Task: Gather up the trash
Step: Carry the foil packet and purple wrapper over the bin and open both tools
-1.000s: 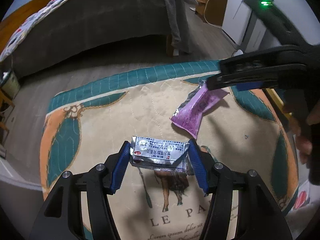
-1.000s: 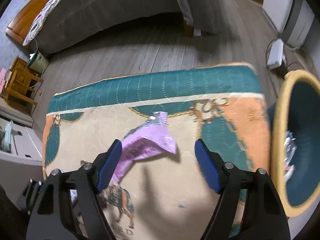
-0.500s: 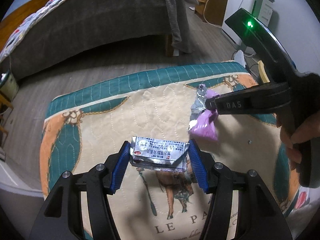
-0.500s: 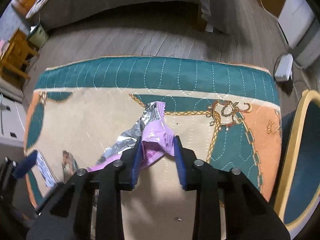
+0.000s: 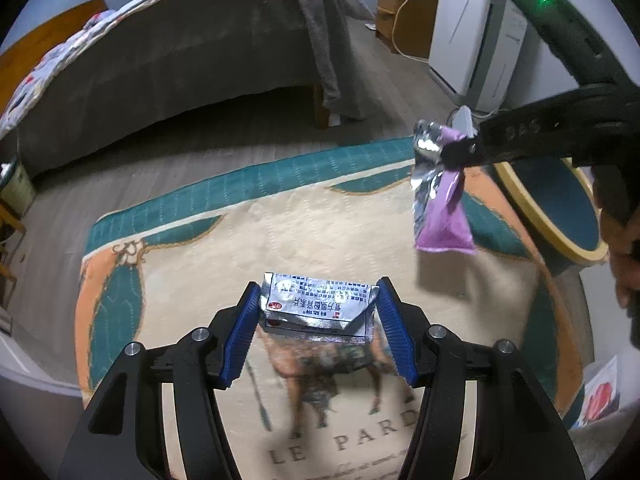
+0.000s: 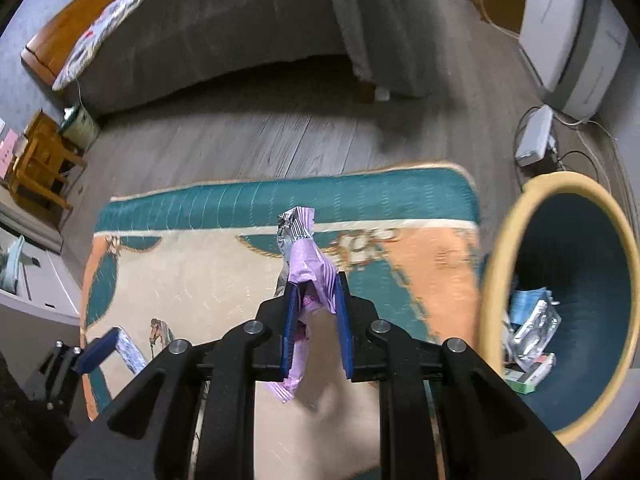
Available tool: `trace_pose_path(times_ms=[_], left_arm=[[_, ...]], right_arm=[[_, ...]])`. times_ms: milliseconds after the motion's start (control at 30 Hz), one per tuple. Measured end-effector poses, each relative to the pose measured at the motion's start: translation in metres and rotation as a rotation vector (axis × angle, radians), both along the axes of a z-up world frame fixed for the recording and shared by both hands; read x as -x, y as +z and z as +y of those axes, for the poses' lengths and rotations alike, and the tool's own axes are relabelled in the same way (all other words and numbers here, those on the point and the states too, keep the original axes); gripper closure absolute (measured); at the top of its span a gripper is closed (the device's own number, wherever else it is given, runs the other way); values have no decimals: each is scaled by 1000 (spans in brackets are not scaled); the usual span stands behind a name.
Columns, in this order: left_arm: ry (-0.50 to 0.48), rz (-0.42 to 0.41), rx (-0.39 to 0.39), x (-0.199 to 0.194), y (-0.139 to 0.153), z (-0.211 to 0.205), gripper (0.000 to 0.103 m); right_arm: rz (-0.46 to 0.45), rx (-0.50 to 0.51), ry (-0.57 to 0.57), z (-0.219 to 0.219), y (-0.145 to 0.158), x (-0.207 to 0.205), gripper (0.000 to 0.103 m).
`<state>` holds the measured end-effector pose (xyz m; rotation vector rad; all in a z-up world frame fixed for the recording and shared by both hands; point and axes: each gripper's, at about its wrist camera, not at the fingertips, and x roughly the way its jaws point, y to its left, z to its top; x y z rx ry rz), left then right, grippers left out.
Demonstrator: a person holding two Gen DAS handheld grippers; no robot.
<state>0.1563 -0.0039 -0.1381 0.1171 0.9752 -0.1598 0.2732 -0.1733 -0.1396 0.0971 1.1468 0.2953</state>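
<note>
My right gripper (image 6: 316,300), open around the crinkled purple foil-lined wrapper (image 6: 306,264) a second ago, has clamped it and lifted it off the rug (image 6: 224,276) toward the yellow-rimmed blue bin (image 6: 560,184), while my left gripper (image 5: 318,312) stays clamped on the silver printed foil sachet (image 5: 318,302).

Grey wood-plank floor (image 6: 248,136) fills the middle of both views. A patterned rug (image 5: 224,248) with teal border, cream centre and orange corners lies in the lower half. Across the top runs a bed (image 5: 180,52) with a dark grey skirt and floral quilt. A white appliance (image 5: 476,36) stands at upper right beside a wooden cabinet (image 5: 408,16). A small wooden stool (image 6: 36,160) sits at left.
</note>
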Motion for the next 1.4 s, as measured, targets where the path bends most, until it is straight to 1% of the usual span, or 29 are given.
trace_pose_path(times_ms=[100, 267, 400, 500, 633, 767, 867, 1067, 1167, 1267, 1300, 1333, 1367, 1400], left_arm=[[-23, -7, -5, 1, 2, -15, 43], [-63, -14, 6, 1, 2, -46, 43], [-132, -11, -4, 3, -3, -83, 43], [-169, -7, -2, 5, -5, -105, 43], [-222, -8, 2, 12, -4, -138, 43], [-265, -13, 23, 16, 0, -164, 43], [-308, -18, 21, 21, 2, -185, 43], [-394, 7, 38, 20, -3, -229, 43], [-425, -5, 15, 10, -4, -253, 43], [-450, -54, -20, -4, 1, -270, 43], [-455, -70, -23, -8, 2, -273, 43], [-461, -92, -30, -14, 5, -277, 41], [-465, -112, -37, -19, 7, -280, 32], [-466, -124, -39, -23, 8, -280, 27]], right_arm=[[-30, 17, -9, -20, 12, 5, 86], [-68, 26, -56, -61, 26, 15, 86], [-80, 32, -118, -104, 30, 20, 86], [-78, 34, -177, -140, 30, 22, 86], [-70, 45, -242, -176, 29, 25, 86], [-78, 75, -278, -202, 29, 27, 86], [-89, 123, -300, -221, 29, 29, 86], [-59, 109, -360, -257, 17, 33, 86], [-37, 97, -371, -262, 8, 33, 85], [-45, 70, -377, -264, 7, 32, 82], [-57, 52, -379, -265, 9, 31, 77], [-68, 35, -383, -267, 11, 31, 71], [-80, 25, -388, -268, 13, 30, 69], [-86, 24, -392, -267, 15, 30, 68]])
